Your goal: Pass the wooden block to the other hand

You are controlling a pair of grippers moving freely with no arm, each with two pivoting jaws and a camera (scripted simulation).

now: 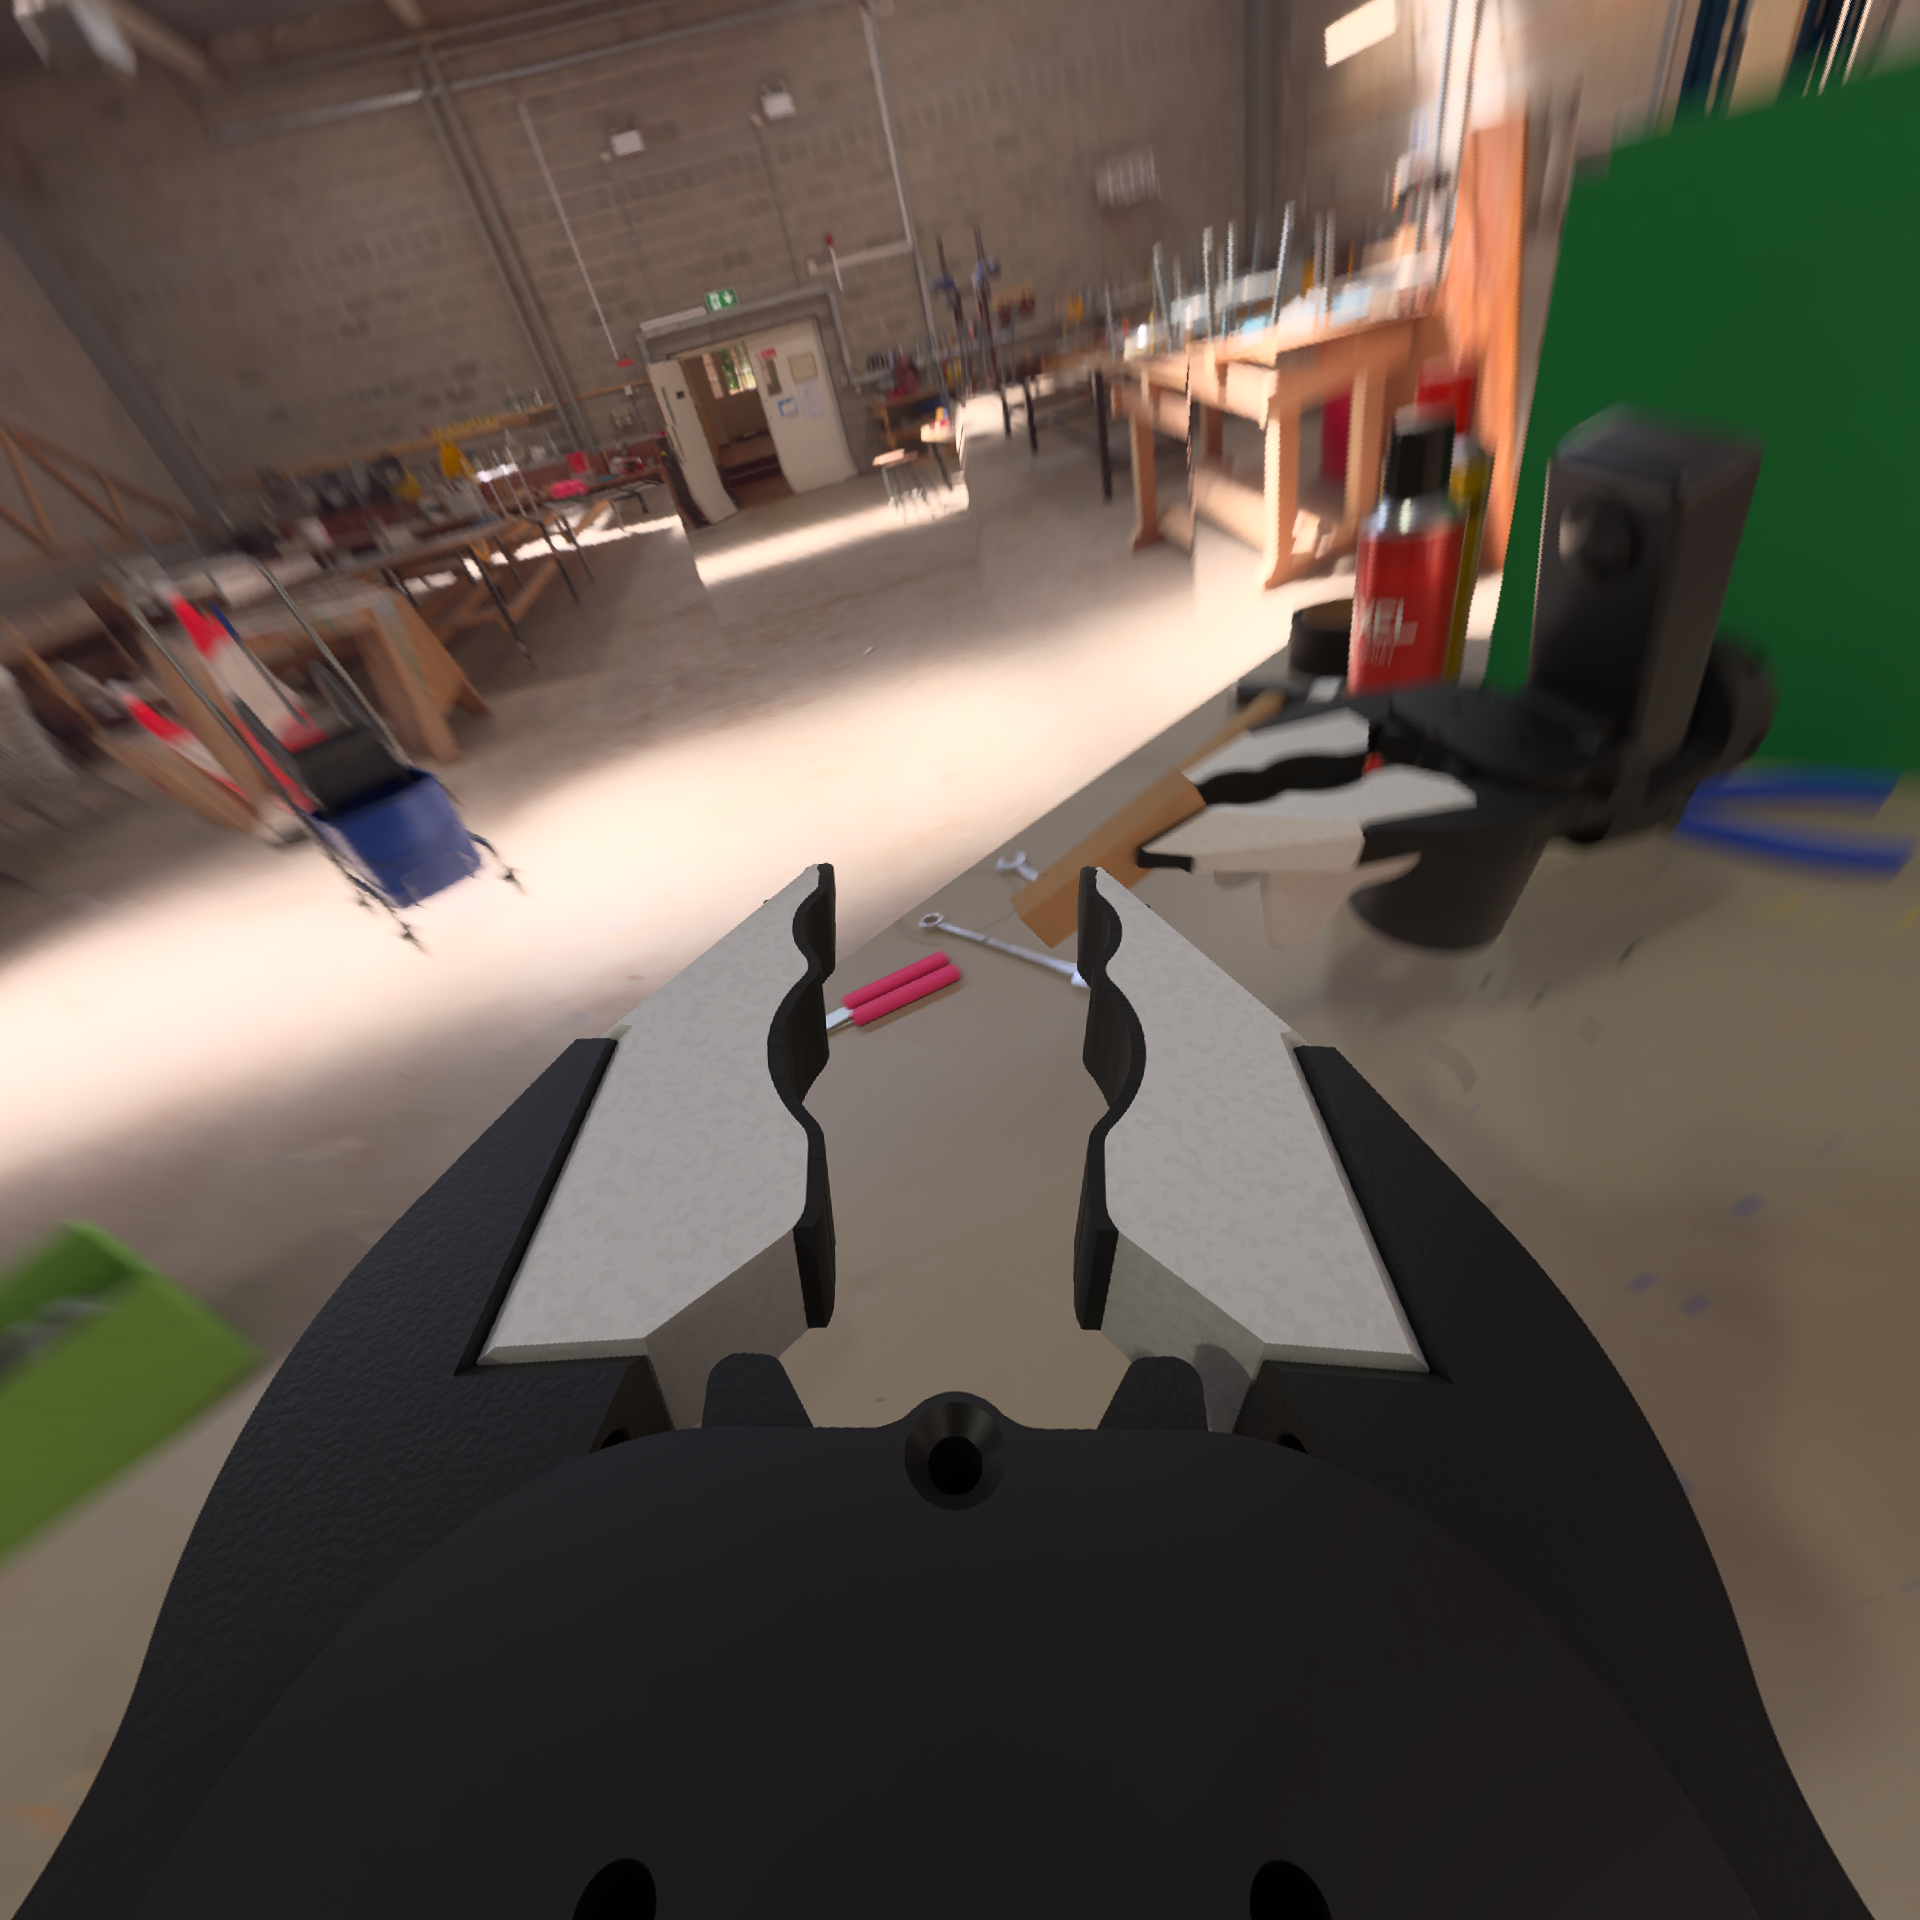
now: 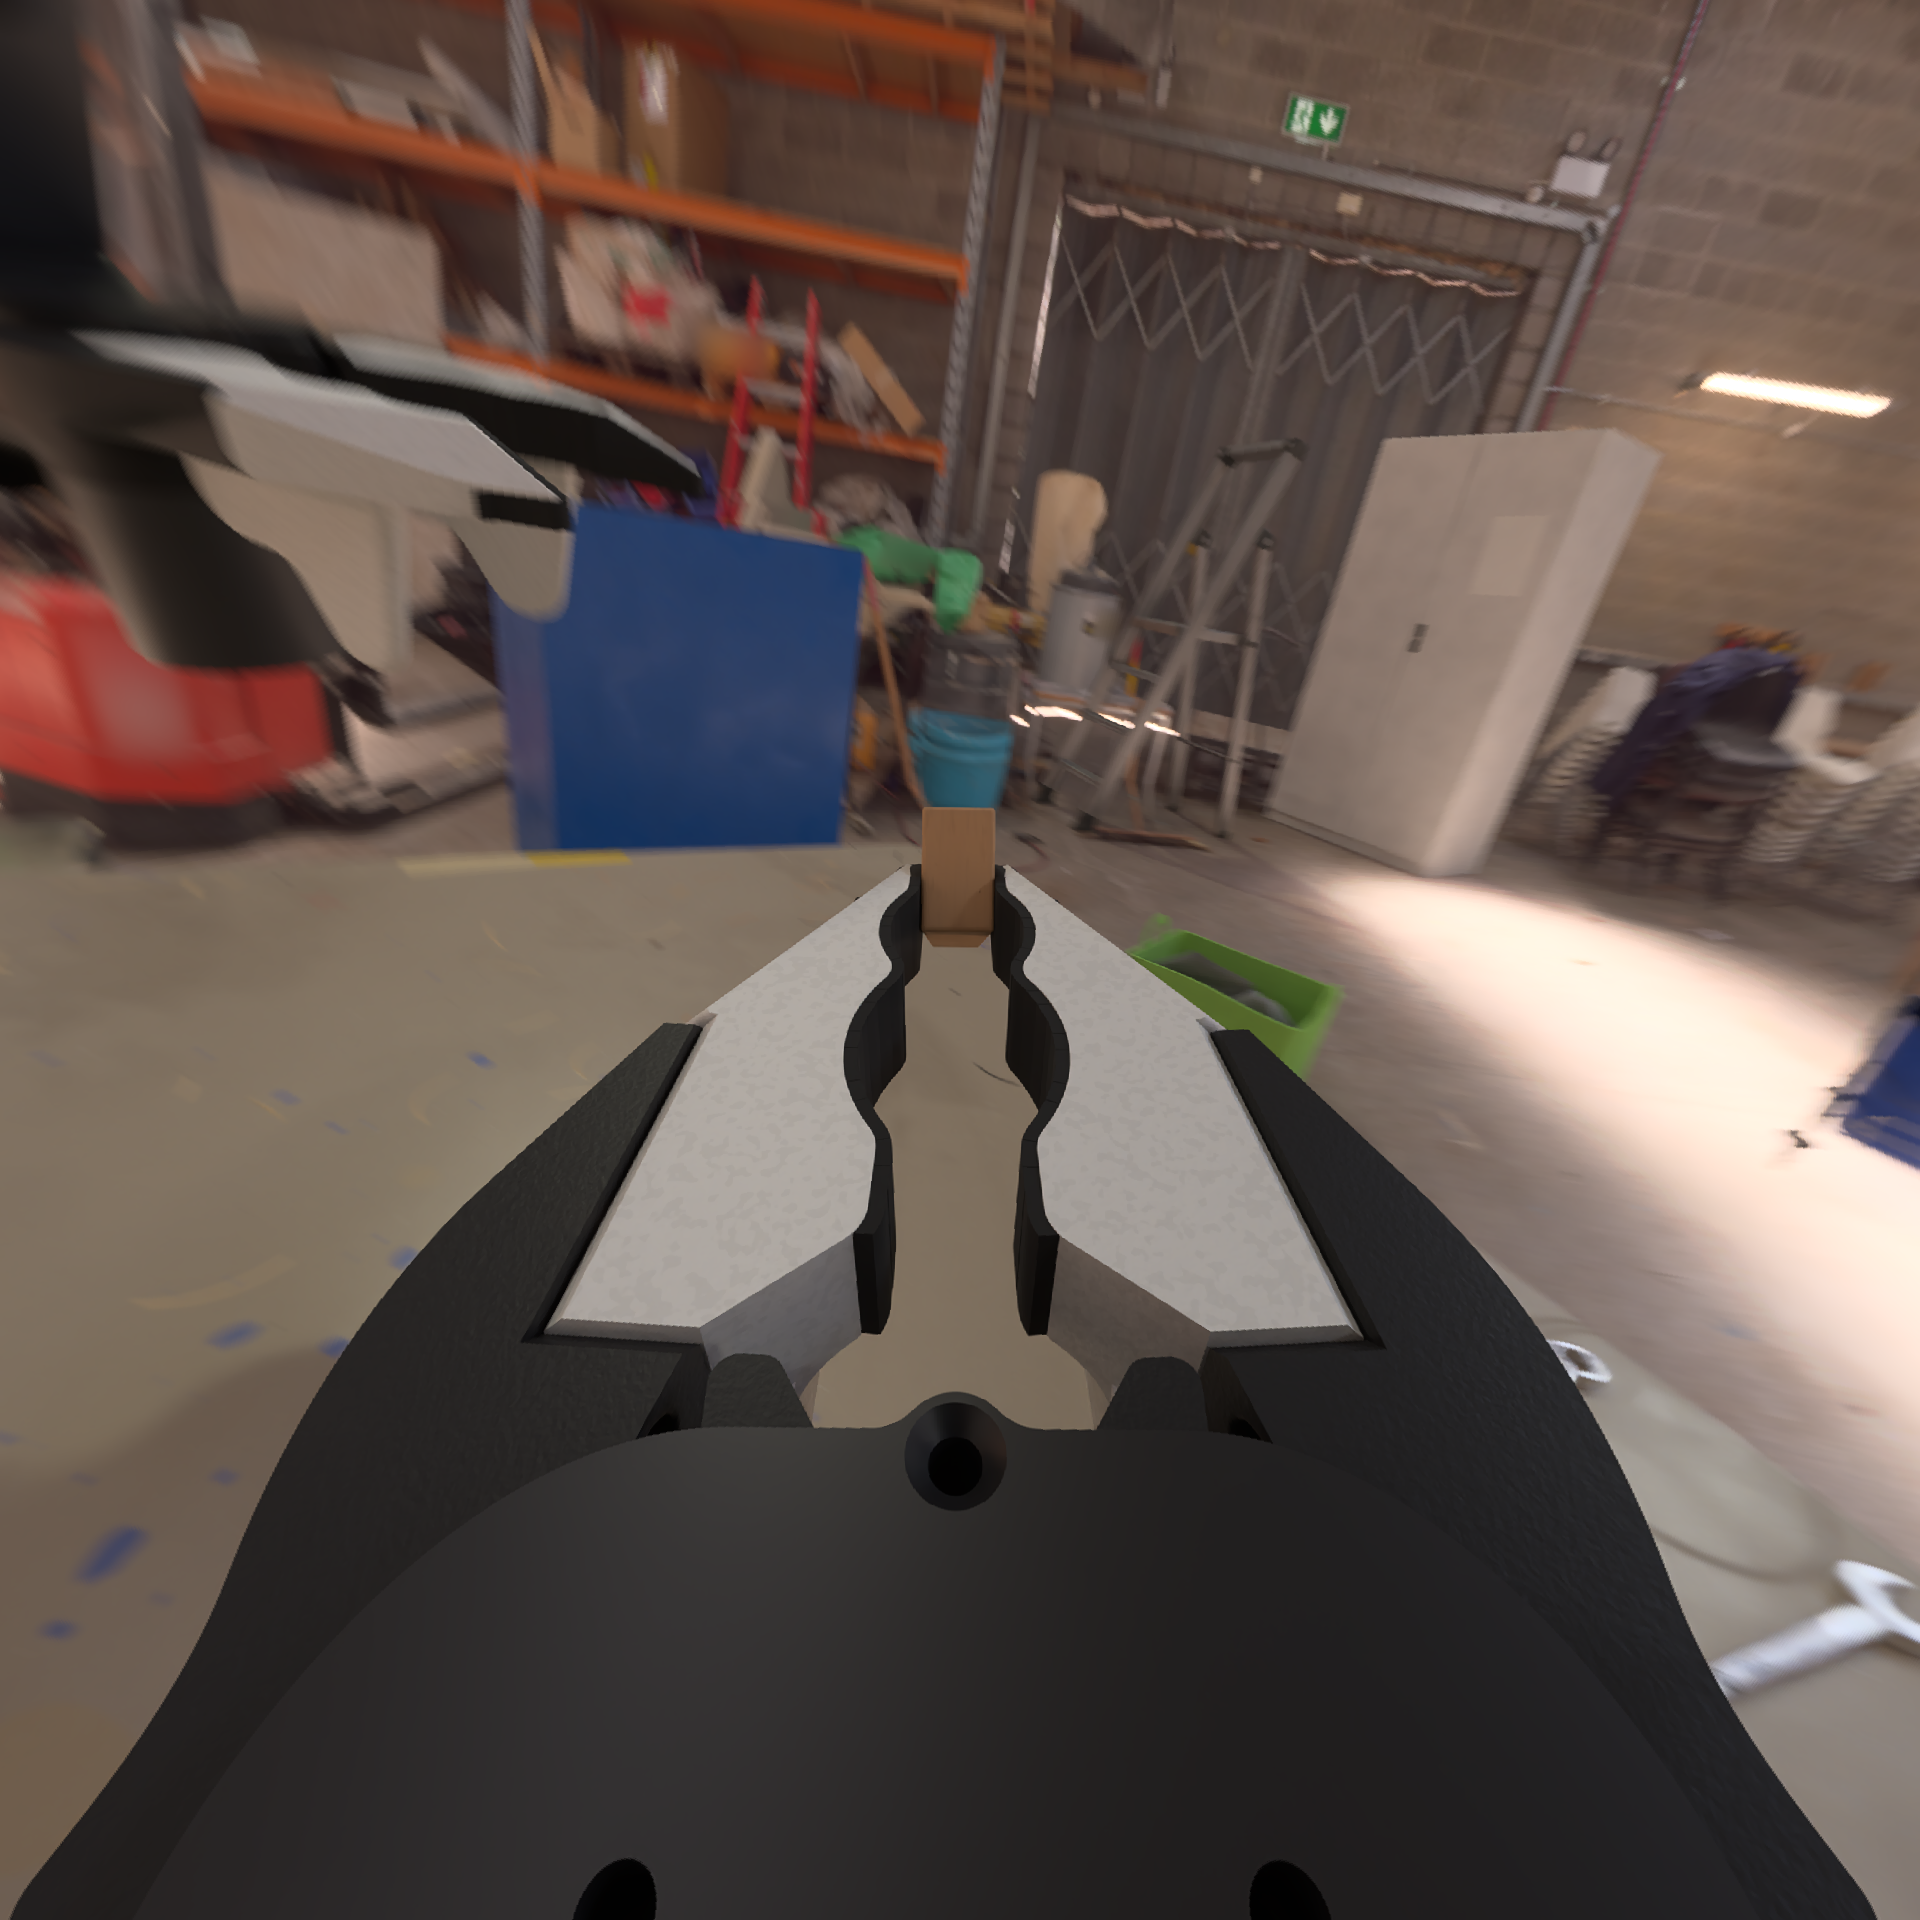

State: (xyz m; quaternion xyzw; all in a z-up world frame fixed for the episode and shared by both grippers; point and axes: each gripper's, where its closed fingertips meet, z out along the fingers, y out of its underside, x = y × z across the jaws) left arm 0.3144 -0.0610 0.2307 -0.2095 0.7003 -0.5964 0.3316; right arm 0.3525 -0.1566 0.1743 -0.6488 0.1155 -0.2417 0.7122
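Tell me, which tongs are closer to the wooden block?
Right. The right tongs are shut on the wooden block, pinching it at their tips. The left tongs are open and empty, a short way off from it.

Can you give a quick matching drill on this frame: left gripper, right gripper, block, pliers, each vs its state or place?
Things:
1. left gripper
2. right gripper
3. block
4. pliers

States:
A. lying on the table
B. open, nothing between its fingers
C. pinched at fingertips, off the table
D. shut on something

Pairs: 1-B, 2-D, 3-C, 4-A
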